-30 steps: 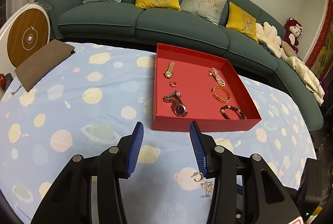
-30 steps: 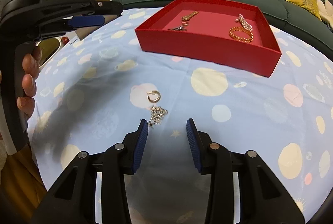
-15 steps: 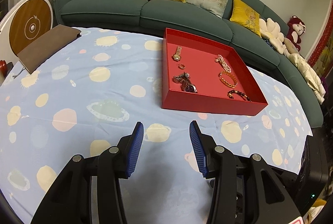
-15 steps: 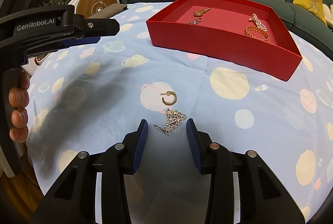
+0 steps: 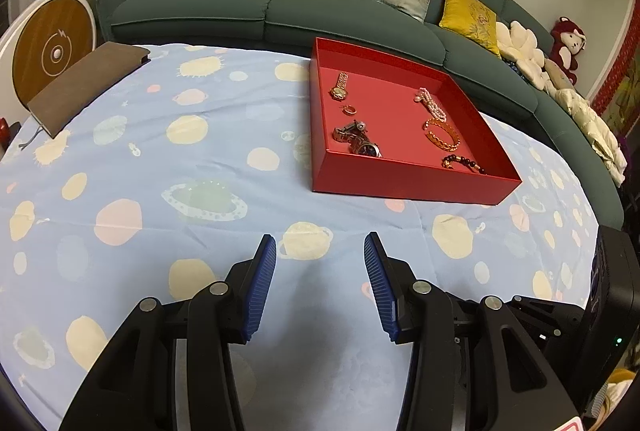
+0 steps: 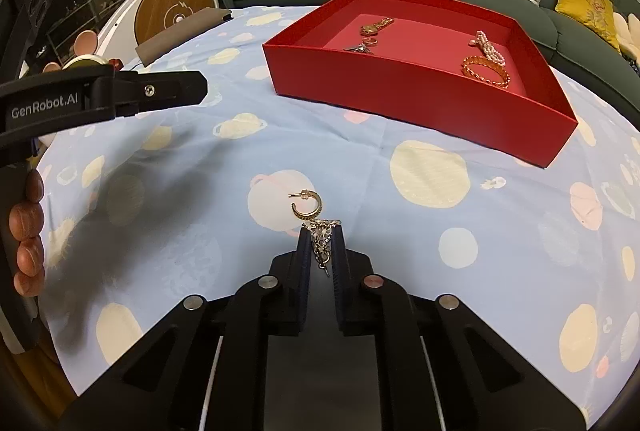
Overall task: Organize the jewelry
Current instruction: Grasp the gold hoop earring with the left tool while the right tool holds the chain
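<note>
From the left wrist, we hold our left gripper (image 5: 320,251) spread wide over the spotted tablecloth (image 5: 160,167), gripping nothing. The red tray (image 5: 404,183), matte card with low straight walls, already keeps watches, beads and a gold bangle (image 5: 442,138).

From the right wrist, our right gripper (image 6: 320,231) is pinched narrow on a silver chain (image 6: 321,239), fine and limp. The gold hoop earring (image 6: 307,205) lies just beside; we judge the chain could snag it when lifted, or slip out.
</note>
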Demonstrator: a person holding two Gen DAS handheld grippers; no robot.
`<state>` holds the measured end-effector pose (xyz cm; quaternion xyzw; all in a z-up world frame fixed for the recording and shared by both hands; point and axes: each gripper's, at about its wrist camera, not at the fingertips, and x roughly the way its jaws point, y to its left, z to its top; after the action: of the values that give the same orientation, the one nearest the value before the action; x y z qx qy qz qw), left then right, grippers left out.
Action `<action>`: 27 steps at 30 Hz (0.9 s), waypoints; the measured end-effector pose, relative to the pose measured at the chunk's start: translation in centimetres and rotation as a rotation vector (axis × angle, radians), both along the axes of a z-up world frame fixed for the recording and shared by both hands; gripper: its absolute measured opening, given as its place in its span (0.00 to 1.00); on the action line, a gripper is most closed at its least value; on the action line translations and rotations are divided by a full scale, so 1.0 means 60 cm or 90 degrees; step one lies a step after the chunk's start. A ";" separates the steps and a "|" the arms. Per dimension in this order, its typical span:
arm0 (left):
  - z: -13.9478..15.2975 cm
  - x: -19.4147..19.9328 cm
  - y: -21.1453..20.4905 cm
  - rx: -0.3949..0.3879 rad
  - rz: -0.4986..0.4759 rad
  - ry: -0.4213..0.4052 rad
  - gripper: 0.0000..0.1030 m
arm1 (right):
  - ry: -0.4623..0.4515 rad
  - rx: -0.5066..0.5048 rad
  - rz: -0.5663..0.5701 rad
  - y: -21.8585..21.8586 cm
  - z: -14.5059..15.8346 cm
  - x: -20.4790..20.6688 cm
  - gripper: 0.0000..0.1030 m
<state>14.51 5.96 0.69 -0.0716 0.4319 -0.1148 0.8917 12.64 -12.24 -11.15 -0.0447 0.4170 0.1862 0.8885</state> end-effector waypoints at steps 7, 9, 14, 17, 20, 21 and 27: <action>-0.016 -0.004 -0.036 0.009 -0.037 0.015 0.42 | -0.005 0.006 -0.015 -0.017 0.009 -0.003 0.05; -0.024 -0.007 -0.053 0.016 -0.056 0.021 0.42 | -0.009 0.010 -0.022 -0.025 0.016 -0.004 0.05; -0.045 -0.016 -0.094 0.035 -0.095 0.032 0.42 | -0.021 0.021 -0.039 -0.052 0.035 -0.002 0.00; -0.057 -0.018 -0.114 0.046 -0.111 0.038 0.42 | -0.024 0.024 -0.049 -0.066 0.041 -0.002 0.00; -0.068 -0.016 -0.129 0.054 -0.120 0.042 0.42 | -0.025 0.026 -0.055 -0.077 0.043 -0.002 0.00; -0.071 -0.015 -0.134 0.056 -0.123 0.042 0.42 | -0.025 0.027 -0.056 -0.080 0.043 -0.004 0.00; -0.075 -0.017 -0.156 0.084 -0.144 0.018 0.38 | -0.027 0.029 -0.067 -0.097 0.045 -0.007 0.00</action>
<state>13.47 -3.41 -3.81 0.0346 0.4565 -0.1847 0.8697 12.24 -18.04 -8.43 -0.0062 0.3959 0.1475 0.9064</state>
